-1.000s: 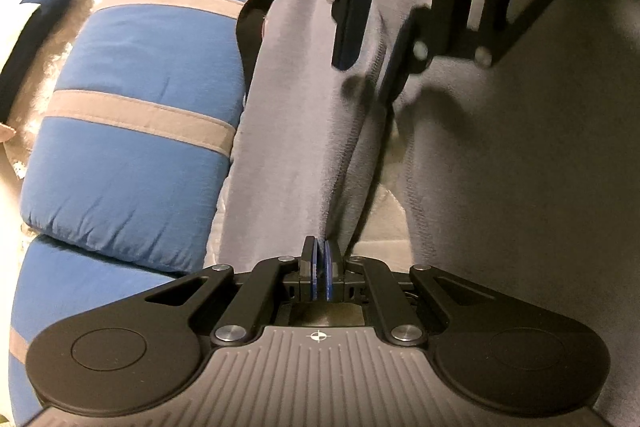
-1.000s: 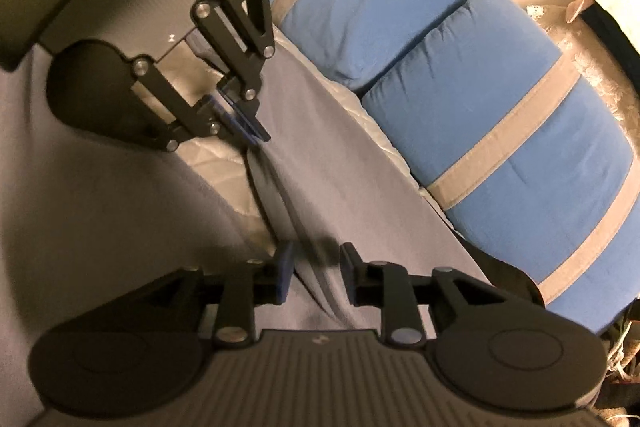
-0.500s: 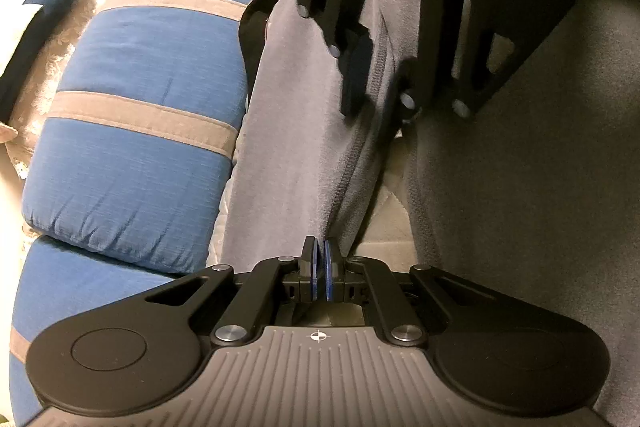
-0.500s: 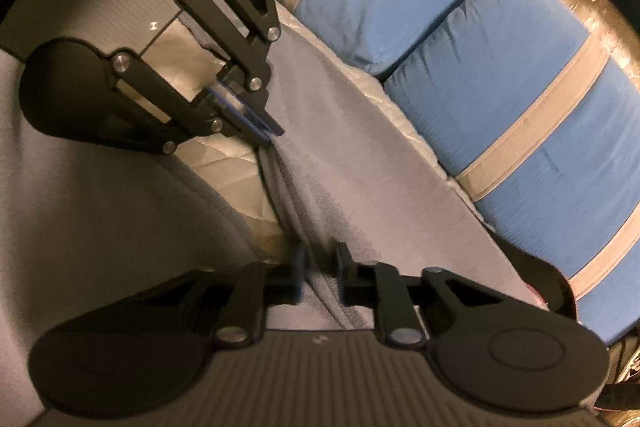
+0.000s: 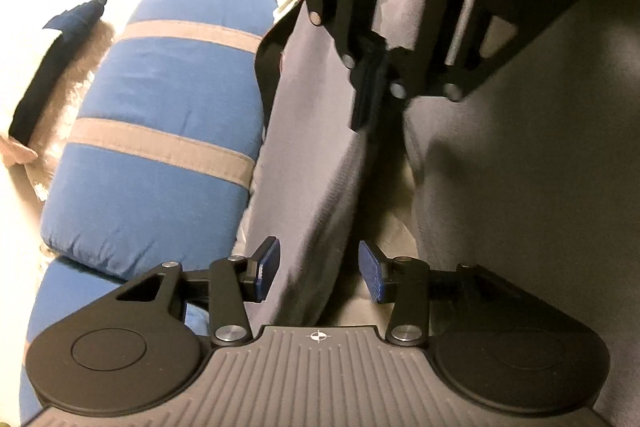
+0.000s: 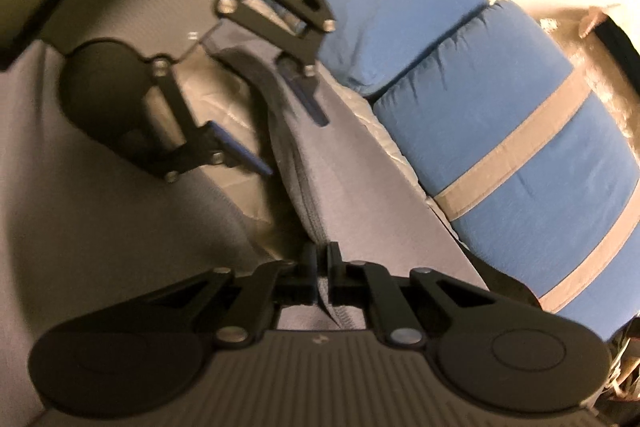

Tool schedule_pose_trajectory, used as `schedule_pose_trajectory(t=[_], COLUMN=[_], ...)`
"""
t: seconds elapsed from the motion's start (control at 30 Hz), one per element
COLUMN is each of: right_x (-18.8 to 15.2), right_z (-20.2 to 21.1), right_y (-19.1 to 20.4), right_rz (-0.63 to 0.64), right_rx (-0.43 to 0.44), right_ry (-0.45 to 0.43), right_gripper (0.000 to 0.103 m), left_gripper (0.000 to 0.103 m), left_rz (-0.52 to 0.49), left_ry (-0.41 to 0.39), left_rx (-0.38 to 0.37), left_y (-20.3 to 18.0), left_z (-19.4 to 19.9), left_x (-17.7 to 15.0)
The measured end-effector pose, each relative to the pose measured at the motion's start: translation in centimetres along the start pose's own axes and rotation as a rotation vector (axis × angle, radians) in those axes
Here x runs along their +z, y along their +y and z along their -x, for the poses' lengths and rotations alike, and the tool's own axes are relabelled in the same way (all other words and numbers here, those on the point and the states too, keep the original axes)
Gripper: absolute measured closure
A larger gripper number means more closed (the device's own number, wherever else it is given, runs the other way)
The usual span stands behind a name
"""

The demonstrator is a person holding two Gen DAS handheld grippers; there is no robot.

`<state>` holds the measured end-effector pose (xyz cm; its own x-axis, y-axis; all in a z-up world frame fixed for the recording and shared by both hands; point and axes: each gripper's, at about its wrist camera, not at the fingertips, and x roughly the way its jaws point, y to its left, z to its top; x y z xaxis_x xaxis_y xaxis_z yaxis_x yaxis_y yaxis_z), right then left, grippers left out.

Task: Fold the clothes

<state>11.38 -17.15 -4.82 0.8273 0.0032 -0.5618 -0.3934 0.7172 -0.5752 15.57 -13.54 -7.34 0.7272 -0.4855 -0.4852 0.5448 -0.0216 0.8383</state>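
Leftmost in the left wrist view, a blue cushion with grey stripes (image 5: pixel 160 131) lies along the edge of the grey garment (image 5: pixel 316 163), which is spread over a pale quilted surface (image 5: pixel 394 227) showing in the gap between two parts of the cloth. Next comes the left gripper (image 5: pixel 318 271): its jaws have just been opening and now stand apart, with a raised ridge of the garment running between the blue pads (image 5: pixel 269 267), apparently untouched, though blur makes that hard to judge. Further right, the right gripper (image 6: pixel 321 263) has just been closing and is clamped on the same fold, the seam pinched between its fingers. Beyond it the garment lies flat and shadowed.
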Motion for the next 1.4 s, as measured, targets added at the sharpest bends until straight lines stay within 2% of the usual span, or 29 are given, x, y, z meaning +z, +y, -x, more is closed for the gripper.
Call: schedule_pose_trajectory(t=[0.1, 0.17, 0.2, 0.23, 0.27, 0.33, 0.5, 0.7, 0.77, 0.8, 0.83, 1.0, 1.1, 1.13, 1.23, 1.4], right_x=[-0.2, -0.2, -0.2, -0.2, -0.1, 0.1, 1.2, 1.6, 1.7, 1.6, 1.6, 1.4, 1.1, 1.0, 0.8, 0.6], right_z=[0.2, 0.2, 0.1, 0.1, 0.1, 0.2, -0.3, -2.2, -2.5, -2.5, -2.5, -2.6, -2.6, -2.6, -2.5, -2.2], right_y=[0.4, 0.3, 0.3, 0.2, 0.2, -0.1, -1.1, -1.4, -1.4, -1.4, -1.3, -0.7, -0.1, 0.1, 0.6, 0.9], right_rz=[0.017, 0.015, 0.012, 0.005, -0.005, -0.034, -0.103, -0.102, -0.093, -0.091, -0.082, -0.012, 0.041, 0.056, 0.089, 0.108], right_rx=[0.004, 0.01, 0.013, 0.014, 0.012, 0.021, 0.011, 0.004, 0.001, 0.002, -0.004, -0.058, -0.087, -0.091, -0.094, -0.091], right_ry=[0.005, 0.006, 0.007, 0.002, -0.006, -0.032, -0.069, -0.024, -0.017, -0.017, -0.019, -0.033, -0.033, -0.033, -0.033, -0.03], right_gripper=[0.099, 0.099, 0.098, 0.086, 0.079, 0.055, 0.051, 0.055, 0.077, 0.094, 0.096, 0.099, 0.099, 0.1, 0.1, 0.1], left_gripper=[0.061, 0.074, 0.091, 0.095, 0.097, 0.098, 0.098, 0.098, 0.098, 0.098, 0.098, 0.092, 0.068, 0.064, 0.062, 0.061], left_rz=[-0.016, -0.025, -0.021, -0.018, -0.015, 0.0, 0.005, 0.003, 0.008, 0.008, 0.008, 0.017, 0.012, 0.006, 0.001, 0.049], left_ry=[0.01, 0.02, 0.023, 0.026, 0.029, 0.03, 0.029, 0.023, 0.021, 0.021, 0.021, 0.042, 0.077, 0.091, 0.153, 0.26], left_rx=[0.001, -0.012, -0.011, -0.011, -0.011, -0.009, -0.004, 0.002, 0.002, 0.003, 0.003, 0.02, 0.032, 0.039, 0.057, 0.112], left_y=[-0.5, -0.6, -0.3, -0.1, 0.2, 0.4, 0.7, 0.7, 0.8, 0.9, 1.0, 1.0, 1.1, 1.1, 1.3, 2.2], left_z=[-0.2, -0.3, -0.4, -0.5, -0.6, -0.3, -0.3, 0.0, 0.1, 0.0, -0.1, -0.1, -0.2, -0.2, -0.4, -0.6], left_x=[0.6, 0.9, 0.8, 0.7, 0.6, 0.6, 0.7, 0.6, 0.6, 0.6, 0.7, 0.5, 0.0, -0.4, -1.9, -4.6])
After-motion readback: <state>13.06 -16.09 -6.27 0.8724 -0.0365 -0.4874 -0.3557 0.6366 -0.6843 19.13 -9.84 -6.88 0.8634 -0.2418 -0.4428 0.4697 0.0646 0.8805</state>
